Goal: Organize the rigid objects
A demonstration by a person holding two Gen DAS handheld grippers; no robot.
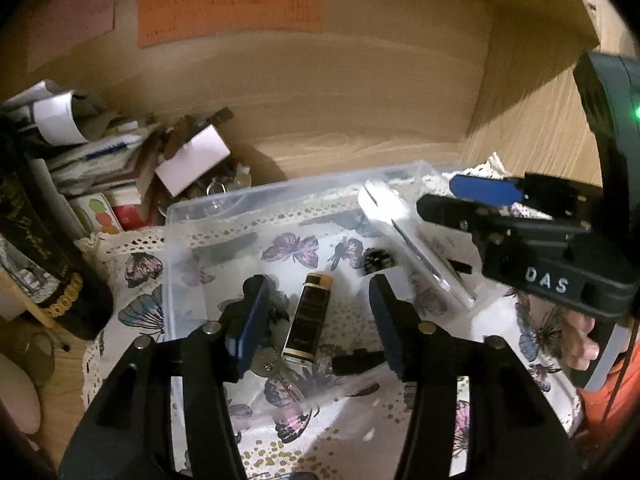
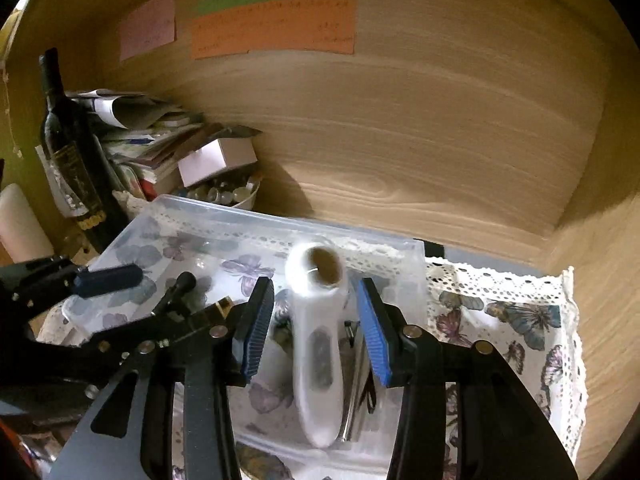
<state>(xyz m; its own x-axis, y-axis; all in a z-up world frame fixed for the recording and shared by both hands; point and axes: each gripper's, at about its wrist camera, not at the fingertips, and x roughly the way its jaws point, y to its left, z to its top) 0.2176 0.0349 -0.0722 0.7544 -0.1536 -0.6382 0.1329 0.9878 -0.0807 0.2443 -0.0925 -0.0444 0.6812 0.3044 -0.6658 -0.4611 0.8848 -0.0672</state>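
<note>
Left gripper (image 1: 316, 320): fingers spread, nothing between the blue ribbed pads, hovering over the clear plastic bin (image 1: 224, 208). Right gripper (image 2: 316, 332): likewise spread and gripping nothing, poised over the same bin (image 2: 208, 210), its pads flanking but apart from a white device (image 2: 316, 364). Left wrist view only: a black rectangular bottle with gold cap (image 1: 306, 316) lying flat on the bin floor directly between the left pads, a small key ring (image 1: 266, 362) just beside the bottle's lower end, a dark spiky round object (image 1: 378, 262) further in; the right gripper (image 1: 452, 196) enters from the bin's right side, a hand (image 1: 580, 340) on its handle. In this view the white device (image 1: 390, 216) leans along the bin's right wall, blurred. Right wrist view only: the device reads as smooth glossy white plastic, elongated, with a round opening at its far end and an oval window on the body; a slim metal tool (image 2: 354, 396) lies touching its right side; the left gripper (image 2: 132, 284) crosses the bin's left part. Bin walls translucent; it sits on a white butterfly-print cloth (image 2: 520, 320) with lace edging. Left of the bin: dark glass wine bottle (image 2: 68, 148), upright, and a stack of papers (image 2: 136, 136) with a small white box (image 2: 216, 160). Behind the bin: wood-grain panel (image 2: 400, 140) bearing orange, green and pink notes (image 2: 272, 28).
</note>
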